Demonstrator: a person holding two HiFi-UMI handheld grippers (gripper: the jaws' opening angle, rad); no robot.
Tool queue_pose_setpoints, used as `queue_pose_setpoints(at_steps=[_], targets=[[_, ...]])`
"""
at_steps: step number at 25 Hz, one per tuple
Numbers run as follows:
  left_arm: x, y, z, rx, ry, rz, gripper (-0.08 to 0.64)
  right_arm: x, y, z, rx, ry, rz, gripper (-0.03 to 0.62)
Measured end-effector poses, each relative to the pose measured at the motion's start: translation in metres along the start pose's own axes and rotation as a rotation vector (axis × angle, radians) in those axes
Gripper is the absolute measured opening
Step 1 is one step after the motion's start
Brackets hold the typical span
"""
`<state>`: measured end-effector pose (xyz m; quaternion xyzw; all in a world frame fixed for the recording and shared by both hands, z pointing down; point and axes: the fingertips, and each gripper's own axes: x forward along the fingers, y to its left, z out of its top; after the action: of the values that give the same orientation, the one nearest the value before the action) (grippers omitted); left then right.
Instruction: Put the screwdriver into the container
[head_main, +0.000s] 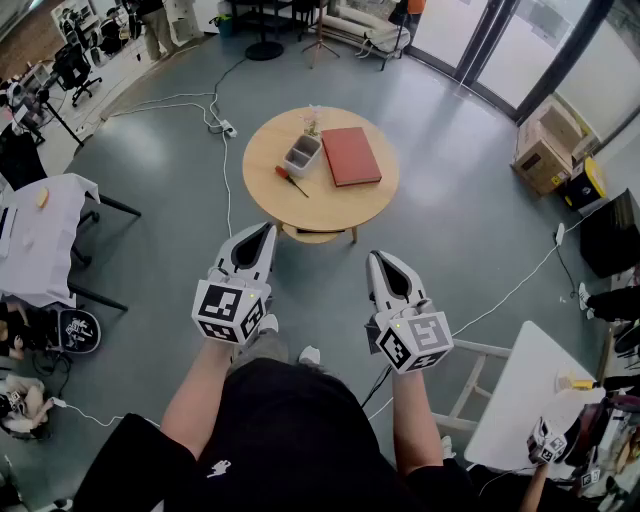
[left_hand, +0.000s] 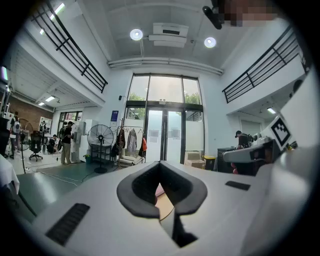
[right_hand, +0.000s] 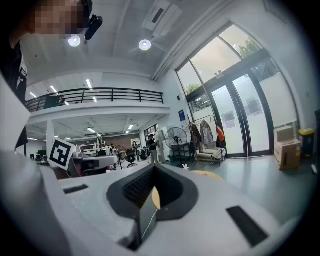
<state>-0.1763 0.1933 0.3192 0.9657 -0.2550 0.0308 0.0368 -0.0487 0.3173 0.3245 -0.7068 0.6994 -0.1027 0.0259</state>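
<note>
Both tools are held out level in front of the person. The left gripper (head_main: 263, 232) has its jaws pressed together with nothing in them, and the right gripper (head_main: 377, 257) is closed on itself the same way. Beyond them is a stretch of grey floor (head_main: 450, 230), then the round wooden table (head_main: 335, 207). On it stands the container (head_main: 290, 160), a small pale rectangular tub with see-through walls, set a little left of the table's middle with its long side running away from the person. From here I cannot tell what it holds. To its right lies a red book (head_main: 351, 156), flat and just beside the tub. Behind the tub, near the far edge, is some small clear thing (head_main: 313, 120) that is too small to identify. To the left of the table a white cable (head_main: 226, 185) runs over the floor to a power strip (head_main: 224, 127). A cloth-covered table (head_main: 40, 235) stands well off to the left, a white table (head_main: 520, 385) is near the person's right side, and cardboard boxes (head_main: 545, 150) sit far right by the glass doors. The screwdriver (head_main: 291, 181) lies flat on the tabletop at the near end of the tub, close to it but outside it. It has a short red handle nearest the tub and a thin dark shaft slanting toward the person's right.
</note>
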Motion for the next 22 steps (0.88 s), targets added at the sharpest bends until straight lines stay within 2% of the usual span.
queue_pose_setpoints(at_steps=[6,12,18,22], targets=[[0.005,-0.001,-0.009,0.015,0.023,-0.025,0.0,0.001,-0.006,0.0,0.068,-0.028,0.004,0.0],[0.006,-0.001,-0.033,-0.001,0.077,-0.002,0.002,0.001,-0.013,-0.018,0.058,0.023,0.029,0.0],[0.028,0.025,-0.065,-0.03,0.165,0.027,0.002,0.023,-0.049,-0.06,0.059,0.138,-0.042,0.0],[0.054,0.048,-0.084,-0.041,0.207,0.021,0.002,0.056,-0.067,-0.066,0.076,0.148,-0.063,0.0]])
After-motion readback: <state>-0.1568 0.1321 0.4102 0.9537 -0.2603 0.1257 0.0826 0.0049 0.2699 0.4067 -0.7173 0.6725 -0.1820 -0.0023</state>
